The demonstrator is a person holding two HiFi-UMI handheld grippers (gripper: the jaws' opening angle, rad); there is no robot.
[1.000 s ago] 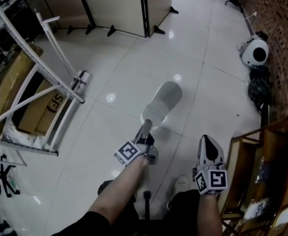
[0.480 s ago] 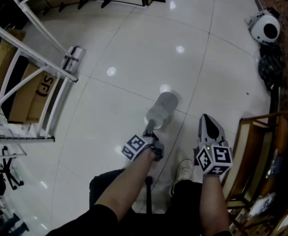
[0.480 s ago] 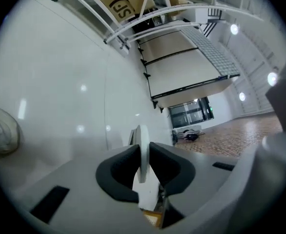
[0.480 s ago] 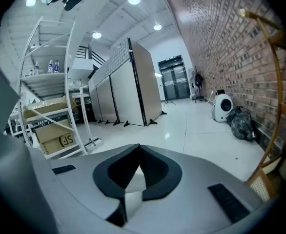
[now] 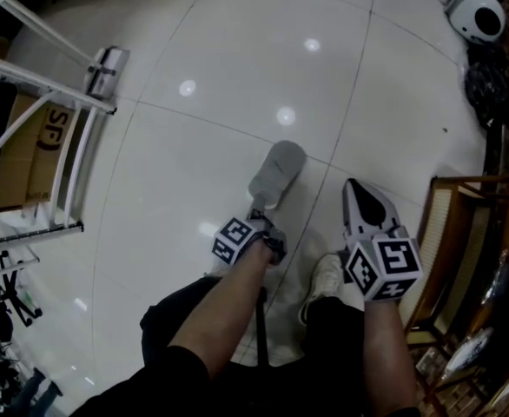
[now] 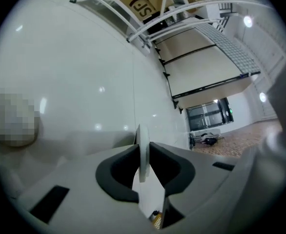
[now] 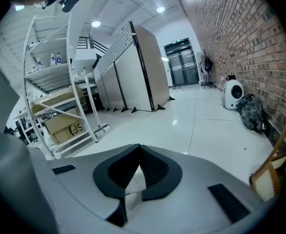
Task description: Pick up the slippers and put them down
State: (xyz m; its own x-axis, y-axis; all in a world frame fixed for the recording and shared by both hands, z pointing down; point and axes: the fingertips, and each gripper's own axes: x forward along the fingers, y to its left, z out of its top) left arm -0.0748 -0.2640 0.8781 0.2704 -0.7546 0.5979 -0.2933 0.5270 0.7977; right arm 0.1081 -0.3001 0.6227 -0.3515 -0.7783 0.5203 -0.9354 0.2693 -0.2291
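A grey slipper (image 5: 277, 172) sticks out forward from my left gripper (image 5: 260, 210), which is shut on its near end, low over the white tiled floor. In the left gripper view the slipper's thin pale edge (image 6: 142, 160) stands pinched between the two dark pads. I cannot tell whether the slipper touches the floor. My right gripper (image 5: 359, 193) is a little to the right of it, with its jaws shut and nothing in them. In the right gripper view the right gripper (image 7: 139, 147) has its pads meeting at the tip with only floor beyond.
A white metal rack (image 5: 72, 94) with a cardboard box (image 5: 24, 159) stands at the left. At the right edge are a wooden frame (image 5: 463, 224), a black bag (image 5: 489, 85) and a round white appliance (image 5: 476, 11). A person's white shoe (image 5: 324, 278) is under the grippers.
Both grippers have come down toward the floor, the left one further, with the slipper still in its jaws. The slipper now lies lower and flatter.
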